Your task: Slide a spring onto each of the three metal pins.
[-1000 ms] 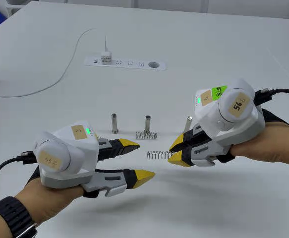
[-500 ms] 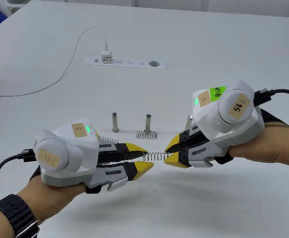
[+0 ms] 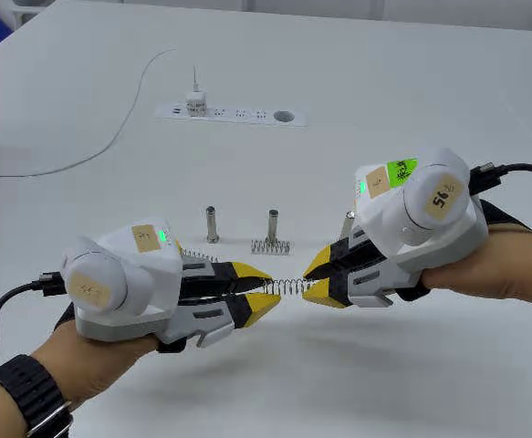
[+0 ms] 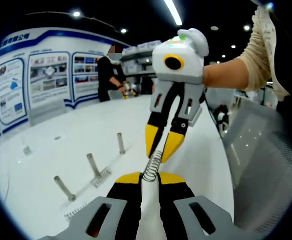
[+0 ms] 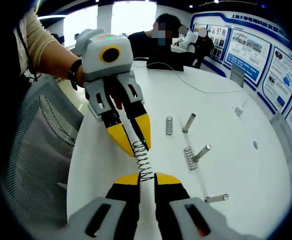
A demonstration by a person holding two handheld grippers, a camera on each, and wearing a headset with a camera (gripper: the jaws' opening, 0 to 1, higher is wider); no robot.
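The white bench [image 3: 357, 73] stretches wide, with a power strip [image 3: 231, 116] and a thin cable [image 3: 110, 146] at its far side. Nearer me, two hand-held tools meet tip to tip just above the surface. The left tool [image 3: 258, 290] has its jaws drawn narrow on one end of the held spring [image 3: 286, 286], and the right tool [image 3: 318, 276] is pinched on the other end. Behind them stand three metal pins, all bare as far as I can see: the left pin [image 3: 211, 225], the middle pin [image 3: 272, 226] and the right pin [image 3: 348, 222], which is half hidden by the right tool. A loose spring [image 3: 269, 247] lies at the foot of the middle pin, and another spring [image 3: 195, 256] shows beside the left tool.

The danger I see is in the handover. With both tools gripping such a small coil, an uneven pull could stretch it, or an early release could flick it off across the bench. The held spring bridges the two sets of tips, clear of the bench and in front of the pins.
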